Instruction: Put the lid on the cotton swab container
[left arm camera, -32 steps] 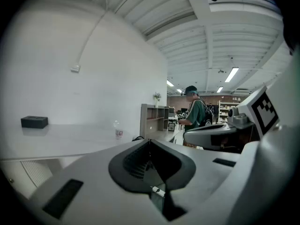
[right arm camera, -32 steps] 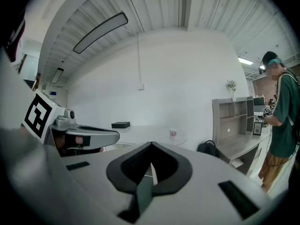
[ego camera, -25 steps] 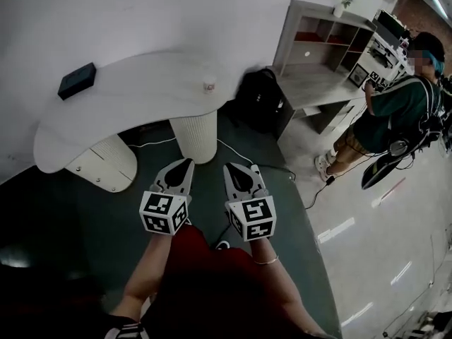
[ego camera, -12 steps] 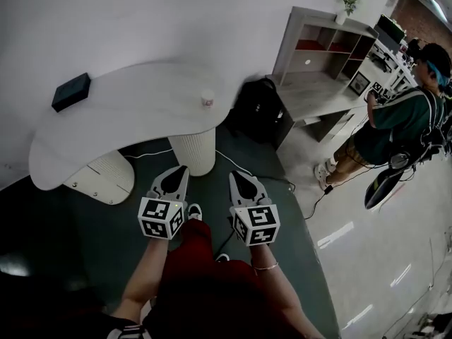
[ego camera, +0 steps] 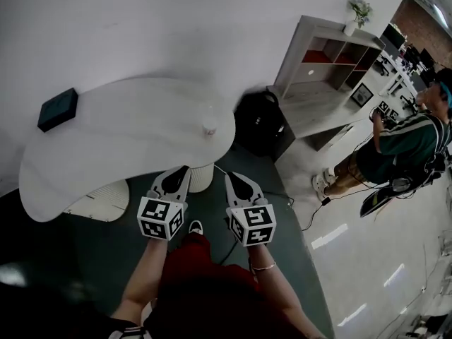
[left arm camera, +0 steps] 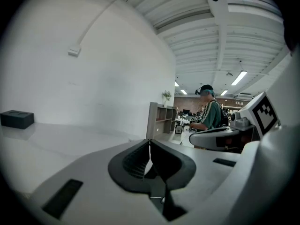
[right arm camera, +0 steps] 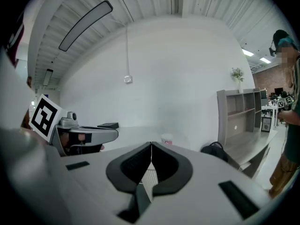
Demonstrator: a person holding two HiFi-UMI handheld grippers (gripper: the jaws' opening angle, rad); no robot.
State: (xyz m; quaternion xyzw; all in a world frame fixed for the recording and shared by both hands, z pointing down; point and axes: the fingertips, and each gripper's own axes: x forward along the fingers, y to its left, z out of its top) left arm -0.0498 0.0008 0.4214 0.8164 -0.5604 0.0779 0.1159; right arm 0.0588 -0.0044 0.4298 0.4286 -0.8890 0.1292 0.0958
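A small clear cotton swab container [ego camera: 209,121] with a pink label stands near the right edge of the white curved table [ego camera: 120,143]; in the right gripper view the container [right arm camera: 166,139] shows small, just beyond the jaws. No separate lid can be made out. My left gripper [ego camera: 181,171] and right gripper [ego camera: 232,176] hang side by side short of the table, above the dark floor, both shut with nothing held. The left gripper [left arm camera: 149,141] shows its jaws pressed together, as does the right gripper [right arm camera: 151,145].
A black box [ego camera: 58,109] lies at the table's left end. A dark backpack [ego camera: 262,126] leans by a grey shelf unit [ego camera: 326,69]. A person in a green shirt [ego camera: 404,143] stands at the right. Cables [ego camera: 311,214] trail on the floor.
The view has shifted toward the table, which now lies closer under the grippers. Both grippers stay shut and side by side. The person at the right has drifted further right in the view.
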